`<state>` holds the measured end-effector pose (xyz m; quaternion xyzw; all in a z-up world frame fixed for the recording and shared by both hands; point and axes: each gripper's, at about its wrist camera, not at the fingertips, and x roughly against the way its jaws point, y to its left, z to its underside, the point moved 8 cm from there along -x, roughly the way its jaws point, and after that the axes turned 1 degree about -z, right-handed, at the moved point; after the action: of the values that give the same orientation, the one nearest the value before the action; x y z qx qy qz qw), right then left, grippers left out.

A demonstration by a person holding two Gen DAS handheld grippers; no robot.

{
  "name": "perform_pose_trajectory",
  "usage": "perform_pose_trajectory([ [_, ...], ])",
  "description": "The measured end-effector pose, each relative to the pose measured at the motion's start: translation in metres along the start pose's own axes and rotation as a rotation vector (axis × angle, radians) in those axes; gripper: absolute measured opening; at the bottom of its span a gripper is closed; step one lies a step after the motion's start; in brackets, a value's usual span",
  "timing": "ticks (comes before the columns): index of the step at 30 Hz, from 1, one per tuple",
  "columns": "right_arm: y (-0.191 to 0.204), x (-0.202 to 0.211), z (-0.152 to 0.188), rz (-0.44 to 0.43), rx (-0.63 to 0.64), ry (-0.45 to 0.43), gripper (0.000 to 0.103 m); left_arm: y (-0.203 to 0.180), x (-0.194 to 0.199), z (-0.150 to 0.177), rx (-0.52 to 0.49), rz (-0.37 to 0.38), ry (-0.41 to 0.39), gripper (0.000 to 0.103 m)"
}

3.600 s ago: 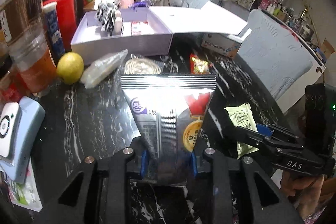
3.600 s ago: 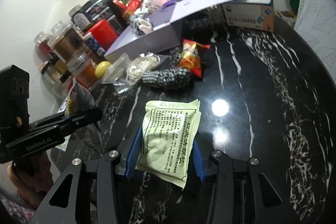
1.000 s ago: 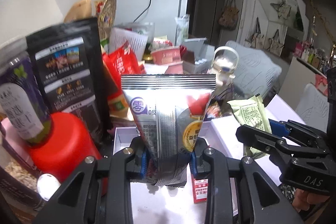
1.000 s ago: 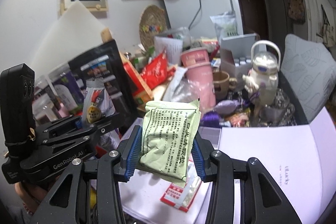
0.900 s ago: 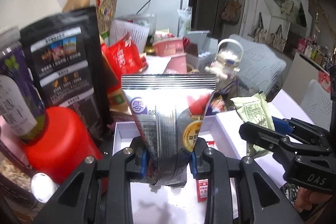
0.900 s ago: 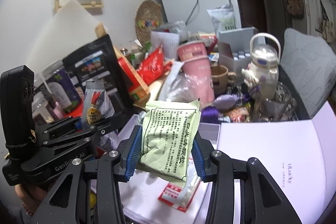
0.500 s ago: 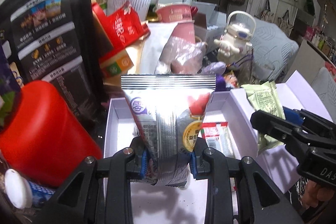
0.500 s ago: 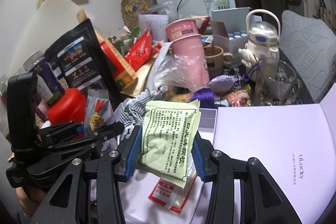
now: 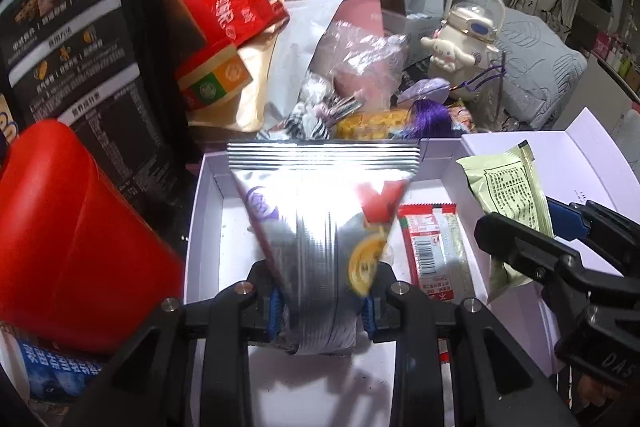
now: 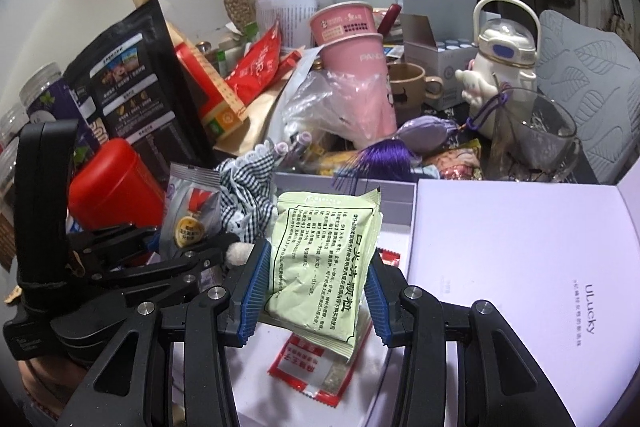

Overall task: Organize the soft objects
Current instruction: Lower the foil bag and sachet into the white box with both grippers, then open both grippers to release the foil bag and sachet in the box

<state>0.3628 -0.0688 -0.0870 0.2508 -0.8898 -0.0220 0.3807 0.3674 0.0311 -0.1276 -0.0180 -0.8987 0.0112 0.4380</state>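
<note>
Two grippers hung over the open white box [image 9: 202, 227]: left gripper [image 9: 322, 301] clamped the silver pouch [image 9: 320, 211], right gripper [image 10: 316, 291] pinched the green sachet [image 10: 324, 259]; clutter crowded the box's far edge.

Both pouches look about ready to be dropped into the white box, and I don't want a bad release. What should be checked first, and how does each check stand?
1. Left gripper clamps the silver foil pouch: ok.
2. Right gripper clamps the pale green printed sachet: ok.
3. Both pouches over the open white cardboard box: ok.
4. Bare box floor under the silver pouch: ok.
5. Landing spot for the green sachet: not ok, a red-and-white flat packet lies under it.
6. Height above the floor: cannot tell.
</note>
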Motion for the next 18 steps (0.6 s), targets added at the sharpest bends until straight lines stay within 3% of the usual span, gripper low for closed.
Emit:
perform_pose_trajectory([
  [2, 0.001, -0.004, 0.002, 0.002, 0.006, 0.011, 0.044, 0.002, -0.008, 0.004, 0.014, -0.008, 0.049, 0.029],
  [9, 0.004, -0.013, 0.007, 0.006, 0.014, 0.039, 0.044, 0.002, -0.01, 0.005, 0.024, -0.004, 0.054, 0.031],
  [14, 0.005, -0.021, 0.013, 0.017, 0.019, 0.071, 0.044, 0.003, -0.017, 0.01, 0.039, -0.011, 0.1, 0.05],
  [18, 0.004, -0.028, 0.018, 0.026, 0.018, 0.098, 0.045, 0.005, -0.023, 0.013, 0.048, -0.012, 0.12, 0.051],
])
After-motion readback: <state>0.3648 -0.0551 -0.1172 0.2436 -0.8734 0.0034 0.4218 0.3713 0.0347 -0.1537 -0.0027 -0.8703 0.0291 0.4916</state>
